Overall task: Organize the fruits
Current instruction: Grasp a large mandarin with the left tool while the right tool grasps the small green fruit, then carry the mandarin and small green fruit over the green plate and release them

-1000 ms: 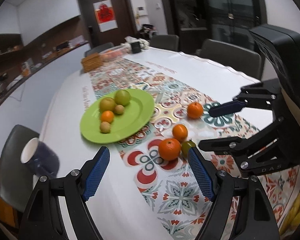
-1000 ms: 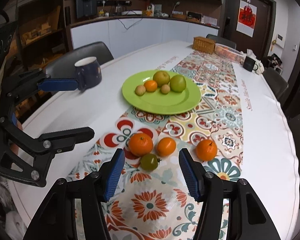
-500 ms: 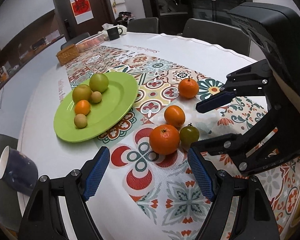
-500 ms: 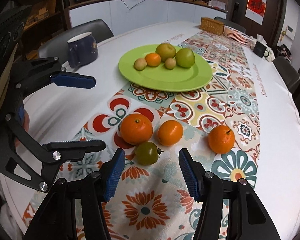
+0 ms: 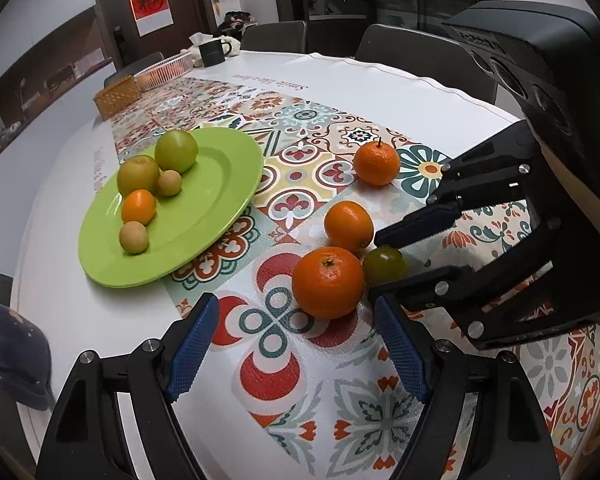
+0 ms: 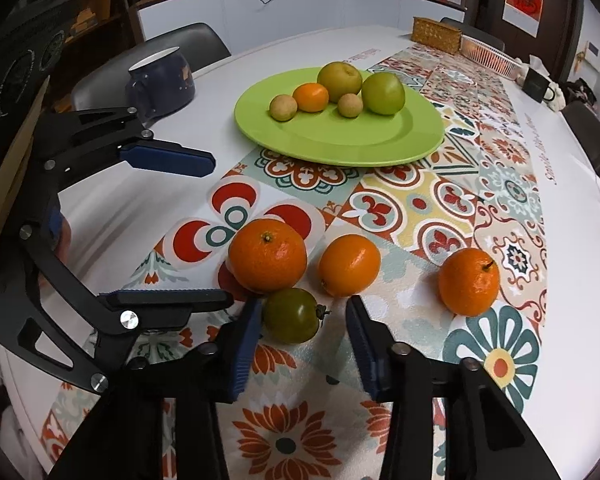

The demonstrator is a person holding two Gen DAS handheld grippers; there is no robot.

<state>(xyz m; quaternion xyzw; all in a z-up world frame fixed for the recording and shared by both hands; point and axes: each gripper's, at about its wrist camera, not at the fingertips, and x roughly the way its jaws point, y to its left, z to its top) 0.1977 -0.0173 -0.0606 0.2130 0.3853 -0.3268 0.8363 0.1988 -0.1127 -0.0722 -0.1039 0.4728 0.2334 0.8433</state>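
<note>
A green plate (image 5: 224,184) (image 6: 380,144) holds several small fruits. On the patterned runner lie a large orange (image 5: 327,282) (image 6: 267,255), a smaller orange (image 5: 348,226) (image 6: 349,265), a stemmed orange (image 5: 377,163) (image 6: 468,282) and a dark green fruit (image 5: 385,266) (image 6: 291,315). My left gripper (image 5: 298,344) is open, low, with the large orange just ahead of its fingertips. My right gripper (image 6: 302,340) is open, its fingertips on either side of the green fruit. Each gripper shows in the other's view.
A dark blue mug (image 6: 162,82) (image 5: 8,354) stands near the table's edge beside the plate. A wicker box (image 5: 118,96), a white basket (image 5: 166,74) and a black mug (image 5: 214,52) stand at the far end. Chairs ring the table.
Both grippers have moved forward and lower toward the loose fruit. The right gripper now brackets the green fruit; the left is close behind the large orange. Both stayed open.
</note>
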